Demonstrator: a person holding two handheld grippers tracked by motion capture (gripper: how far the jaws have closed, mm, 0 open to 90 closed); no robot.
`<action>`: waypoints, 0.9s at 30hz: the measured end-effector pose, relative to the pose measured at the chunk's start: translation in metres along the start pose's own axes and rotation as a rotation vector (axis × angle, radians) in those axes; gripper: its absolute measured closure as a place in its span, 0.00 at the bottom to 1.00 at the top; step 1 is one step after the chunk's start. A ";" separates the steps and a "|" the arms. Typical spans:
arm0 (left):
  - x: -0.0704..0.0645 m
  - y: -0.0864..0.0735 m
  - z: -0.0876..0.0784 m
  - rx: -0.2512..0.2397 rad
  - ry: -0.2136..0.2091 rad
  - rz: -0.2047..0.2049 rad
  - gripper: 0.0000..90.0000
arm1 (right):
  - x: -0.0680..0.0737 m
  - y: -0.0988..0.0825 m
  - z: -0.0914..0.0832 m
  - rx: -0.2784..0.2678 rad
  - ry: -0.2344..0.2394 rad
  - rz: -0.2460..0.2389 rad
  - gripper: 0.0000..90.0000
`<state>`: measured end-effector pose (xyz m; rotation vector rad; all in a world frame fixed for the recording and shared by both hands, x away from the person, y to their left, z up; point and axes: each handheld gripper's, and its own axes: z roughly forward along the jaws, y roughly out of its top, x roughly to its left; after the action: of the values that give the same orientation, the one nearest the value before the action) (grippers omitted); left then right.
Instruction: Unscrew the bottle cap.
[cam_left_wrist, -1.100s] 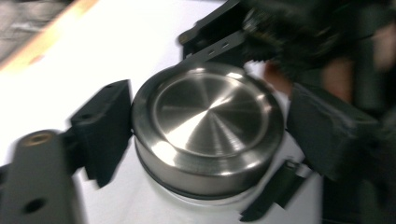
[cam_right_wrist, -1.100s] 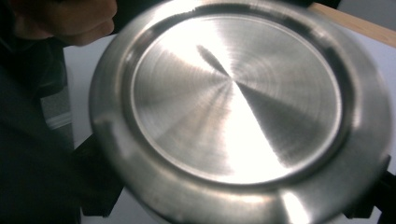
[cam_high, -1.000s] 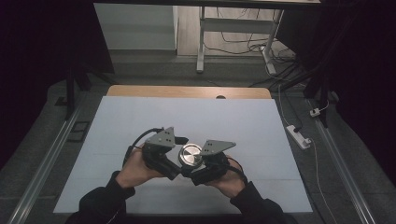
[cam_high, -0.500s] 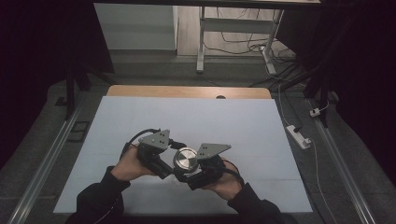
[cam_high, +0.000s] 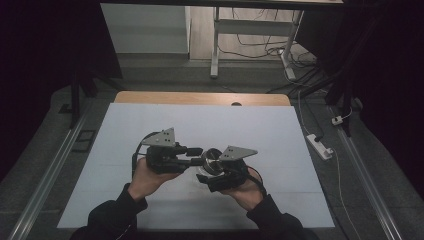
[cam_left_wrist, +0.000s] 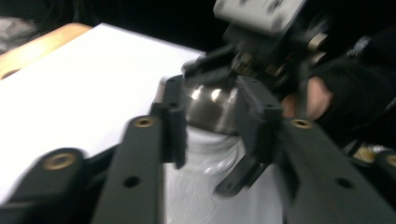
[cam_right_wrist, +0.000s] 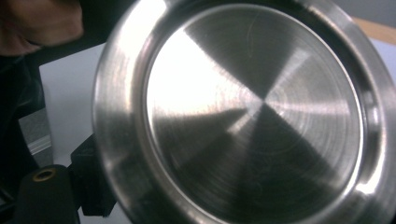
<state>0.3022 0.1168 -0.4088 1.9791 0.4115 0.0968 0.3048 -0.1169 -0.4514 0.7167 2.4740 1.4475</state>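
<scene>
A container with a round brushed-steel cap (cam_high: 214, 159) and a white ribbed body (cam_left_wrist: 205, 158) is held between both grippers, just above the white table sheet (cam_high: 125, 120). My left gripper (cam_high: 196, 156) comes in from the left. Its jaws have just been closing and now press on both sides of the steel cap (cam_left_wrist: 210, 109). My right gripper (cam_high: 207, 174) is shut on the same container from the other side, and its dark fingers (cam_left_wrist: 210, 63) show behind the cap. The right gripper view looks straight at the cap's flat shiny face (cam_right_wrist: 252, 116).
A wooden table edge (cam_high: 200, 98) shows beyond the sheet. A white power strip (cam_high: 318, 145) with its cable lies on the floor to the right. Metal desk legs (cam_high: 215, 45) and loose cables stand farther back. Dark rails (cam_high: 45, 175) run along both sides.
My left gripper's jaws have drawn in onto the steel cap, which stood between wider jaws before. Both hands have stayed close to the same spot.
</scene>
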 end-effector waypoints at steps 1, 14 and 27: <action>0.001 0.000 0.003 0.014 -0.013 0.003 0.54 | 0.001 0.001 0.000 -0.002 0.004 -0.011 0.16; -0.003 0.003 0.017 0.135 0.007 0.112 0.13 | 0.010 0.000 0.004 0.016 0.047 -0.032 0.16; -0.002 0.002 0.032 0.194 -0.093 0.140 0.16 | 0.021 0.001 0.009 0.023 0.091 -0.072 0.16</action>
<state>0.3091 0.0876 -0.4203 2.1937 0.2289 0.0548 0.2904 -0.0995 -0.4534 0.5721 2.5600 1.4589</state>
